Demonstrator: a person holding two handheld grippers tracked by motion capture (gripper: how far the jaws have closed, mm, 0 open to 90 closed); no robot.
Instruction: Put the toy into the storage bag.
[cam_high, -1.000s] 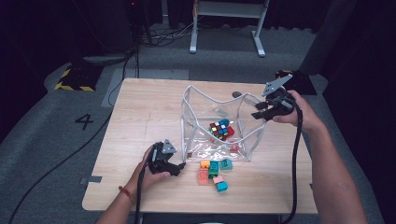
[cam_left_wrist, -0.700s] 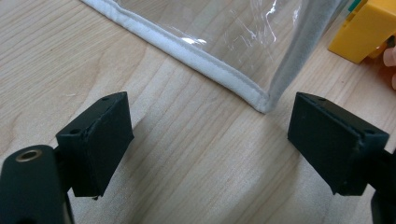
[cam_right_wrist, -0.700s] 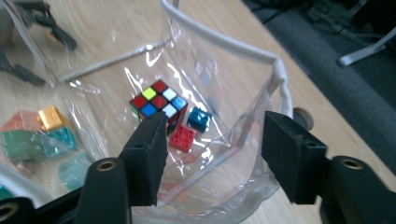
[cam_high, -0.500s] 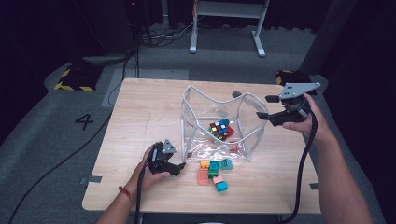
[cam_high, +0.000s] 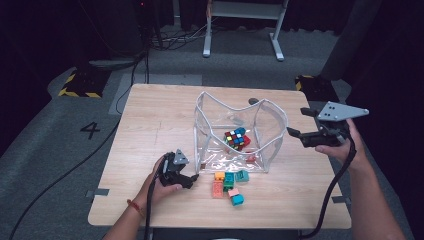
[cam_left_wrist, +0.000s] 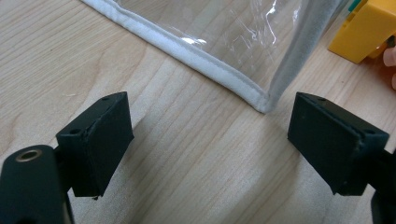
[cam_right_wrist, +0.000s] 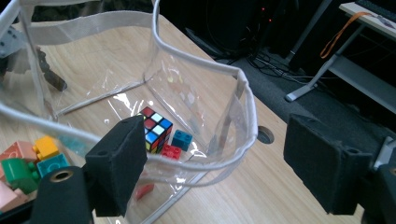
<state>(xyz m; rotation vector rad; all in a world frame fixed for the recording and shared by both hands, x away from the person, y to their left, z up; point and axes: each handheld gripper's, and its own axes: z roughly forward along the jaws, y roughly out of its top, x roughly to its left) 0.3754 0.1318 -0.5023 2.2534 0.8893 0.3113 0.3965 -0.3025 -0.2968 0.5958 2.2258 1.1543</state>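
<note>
Packing of toys into clear pouch (cam_high: 235, 135), standing open at mid-table (cam_high: 150, 120). Partly done, by judgement: puzzle cube (cam_high: 237, 138), one blue brick (cam_right_wrist: 181, 138) and red bricks (cam_right_wrist: 170, 151) already inside. Left to load: loose bricks (cam_high: 227, 185) lying on table just in front of pouch. Left hand-held gripper (cam_high: 186, 176) low over table beside pouch's near corner, jaws spread, nothing between them. Right hand-held gripper (cam_high: 296, 125) raised just off pouch's right rim, jaws parted and empty. Probable next step: steady pouch rim, pick nearest loose brick.
</note>
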